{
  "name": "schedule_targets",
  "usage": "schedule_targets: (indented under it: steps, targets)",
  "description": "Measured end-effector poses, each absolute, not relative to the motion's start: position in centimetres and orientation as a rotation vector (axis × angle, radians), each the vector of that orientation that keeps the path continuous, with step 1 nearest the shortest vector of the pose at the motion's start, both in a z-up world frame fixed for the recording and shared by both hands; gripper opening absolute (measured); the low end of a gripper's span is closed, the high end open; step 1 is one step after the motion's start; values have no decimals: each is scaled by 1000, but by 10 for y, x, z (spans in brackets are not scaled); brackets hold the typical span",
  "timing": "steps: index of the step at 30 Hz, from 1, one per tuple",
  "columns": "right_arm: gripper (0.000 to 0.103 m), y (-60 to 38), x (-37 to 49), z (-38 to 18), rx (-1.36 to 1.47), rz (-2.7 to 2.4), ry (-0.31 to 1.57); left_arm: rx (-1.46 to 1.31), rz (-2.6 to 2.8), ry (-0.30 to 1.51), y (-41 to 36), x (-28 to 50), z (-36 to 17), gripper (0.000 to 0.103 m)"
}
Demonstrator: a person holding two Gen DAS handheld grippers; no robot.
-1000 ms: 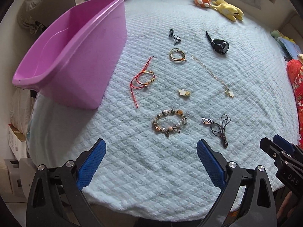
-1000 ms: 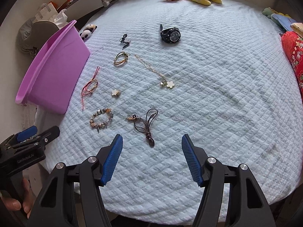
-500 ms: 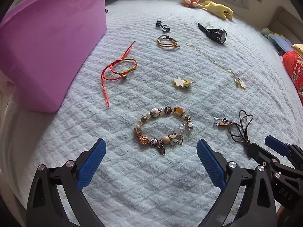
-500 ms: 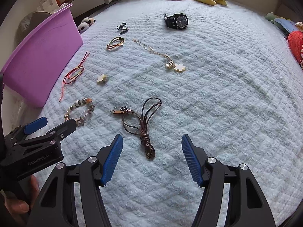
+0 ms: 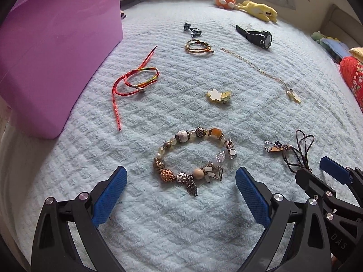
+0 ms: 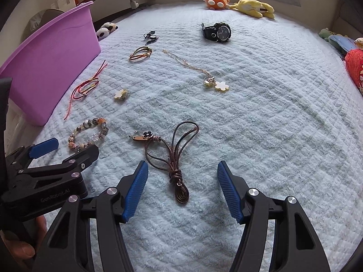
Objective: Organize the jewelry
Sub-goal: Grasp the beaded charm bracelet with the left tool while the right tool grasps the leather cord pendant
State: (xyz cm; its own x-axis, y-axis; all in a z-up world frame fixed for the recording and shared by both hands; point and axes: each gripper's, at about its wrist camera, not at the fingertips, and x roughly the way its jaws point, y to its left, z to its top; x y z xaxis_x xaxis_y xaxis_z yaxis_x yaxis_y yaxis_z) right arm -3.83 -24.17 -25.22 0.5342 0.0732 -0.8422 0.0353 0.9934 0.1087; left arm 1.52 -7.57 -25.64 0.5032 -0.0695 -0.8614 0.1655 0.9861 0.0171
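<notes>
A beaded charm bracelet (image 5: 192,158) lies on the pale blue bedspread just ahead of my open left gripper (image 5: 181,190); it also shows in the right wrist view (image 6: 88,133). A brown leather cord necklace (image 6: 174,158) lies just ahead of my open right gripper (image 6: 182,183), its knotted end between the fingers; it also shows in the left wrist view (image 5: 297,151). Farther off lie a red string bracelet (image 5: 136,79), a flower charm (image 5: 219,95), a gold chain (image 5: 261,70), a woven bracelet (image 5: 198,47), a black clip (image 5: 191,29) and a black watch (image 5: 257,37). Both grippers are empty.
A purple plastic tub (image 5: 52,52) stands at the left edge of the bed. Plush toys (image 6: 238,4) lie at the far edge, and red and blue fabric items (image 6: 354,65) at the right. The bedspread (image 6: 272,113) is open to the right.
Both grippers have moved forward and lower toward the bed. The beaded bracelet and the cord necklace are now much nearer to the fingers. Both stay open.
</notes>
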Motion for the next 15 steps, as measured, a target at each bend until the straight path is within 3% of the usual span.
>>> schedule_targets:
  steps: [10, 15]
  targets:
    - [61, -236, -33, -259, 79, 12, 1001, 113, -143, 1025, -77, 29, -264, 95]
    - [53, -234, -30, -262, 56, -7, 992, 126, -160, 1003, -79, 33, -266, 96]
